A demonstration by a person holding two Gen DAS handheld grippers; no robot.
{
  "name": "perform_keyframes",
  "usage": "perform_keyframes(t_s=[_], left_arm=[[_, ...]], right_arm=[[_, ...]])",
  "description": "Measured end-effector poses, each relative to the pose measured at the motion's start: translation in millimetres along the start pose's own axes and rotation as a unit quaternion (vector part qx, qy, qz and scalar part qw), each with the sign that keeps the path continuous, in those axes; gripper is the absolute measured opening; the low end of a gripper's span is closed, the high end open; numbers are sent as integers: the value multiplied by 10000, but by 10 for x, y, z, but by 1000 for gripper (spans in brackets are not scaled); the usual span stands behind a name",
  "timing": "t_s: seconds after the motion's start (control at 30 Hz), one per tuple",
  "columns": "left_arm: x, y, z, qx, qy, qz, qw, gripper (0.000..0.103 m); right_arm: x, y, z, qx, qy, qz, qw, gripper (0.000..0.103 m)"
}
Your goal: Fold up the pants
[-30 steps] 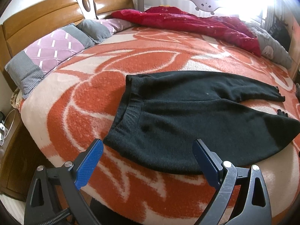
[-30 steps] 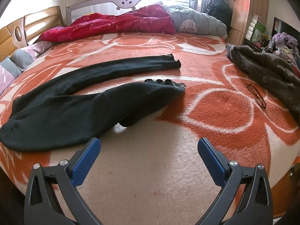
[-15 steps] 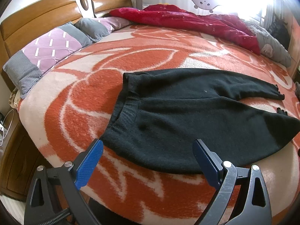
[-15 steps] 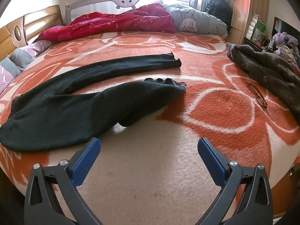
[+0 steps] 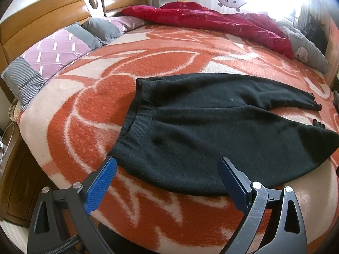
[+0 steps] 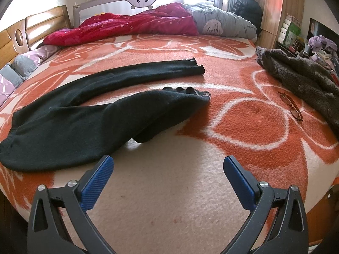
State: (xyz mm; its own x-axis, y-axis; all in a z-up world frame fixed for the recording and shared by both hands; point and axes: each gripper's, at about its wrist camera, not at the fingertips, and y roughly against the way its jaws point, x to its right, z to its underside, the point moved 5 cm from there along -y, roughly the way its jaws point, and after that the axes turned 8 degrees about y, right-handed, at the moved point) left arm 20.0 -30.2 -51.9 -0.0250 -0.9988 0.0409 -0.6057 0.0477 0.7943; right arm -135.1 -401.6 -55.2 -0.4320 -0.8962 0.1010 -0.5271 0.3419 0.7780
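1. Left wrist view is showing you the black knit pants point(image 5: 211, 131) lying unfolded on the orange-and-cream patterned blanket point(image 5: 84, 110) that is covering the bed, waistband toward the left and both legs running off to the right.

2. Nothing of the folding is looking done yet: the two legs are lying apart, the far one stretched out straight and the near one spreading wide with a small buckle at its lower edge, clear in the right wrist view point(image 6: 101, 114). As I am judging it, you are still needing to bring one leg over the other and then to fold the length down.

3. You are holding the left tongs point(image 5: 167, 182) spread wide and gripping nothing. The near hem of the pants at the waist end is sitting just beyond the tips, the left blue pad close by the waistband corner, with the cloth lying between the two fingers' lines but not touched.

4. You are holding the right tongs point(image 6: 168, 177) spread wide too, and empty. They are hanging over bare cream blanket, with the near leg lying ahead and to the left, its lower edge just past the left pad; the cuffs are lying well ahead, near the middle of the bed.

5. A brown fuzzy buttoned garment point(image 6: 300, 84) and a pair of thin-framed glasses point(image 6: 290, 105) are lying to the right, well apart from the pants.
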Motion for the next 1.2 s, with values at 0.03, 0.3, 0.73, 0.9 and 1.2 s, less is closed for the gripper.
perform_keyframes(t_s=[0.03, 0.3, 0.73, 0.9, 1.2], left_arm=[[2, -3, 1, -9, -5, -5, 10000, 97], [36, -16, 0, -52, -15, 25, 10000, 97], [107, -64, 90, -710, 183, 485, 9961, 97], [43, -200, 208, -1267, 669, 798, 9865, 97], [-184, -641, 207, -1703, 1354, 582, 9743, 95]], right_arm=[[1, -8, 3, -6, -5, 1, 10000, 103], [30, -17, -13, -25, -27, -24, 10000, 103], [463, -152, -80, -238, -638, -133, 9976, 103], [854, -456, -213, -540, -1475, -539, 9861, 103], [1008, -1364, -402, -1344, -3109, -2007, 9192, 103]])
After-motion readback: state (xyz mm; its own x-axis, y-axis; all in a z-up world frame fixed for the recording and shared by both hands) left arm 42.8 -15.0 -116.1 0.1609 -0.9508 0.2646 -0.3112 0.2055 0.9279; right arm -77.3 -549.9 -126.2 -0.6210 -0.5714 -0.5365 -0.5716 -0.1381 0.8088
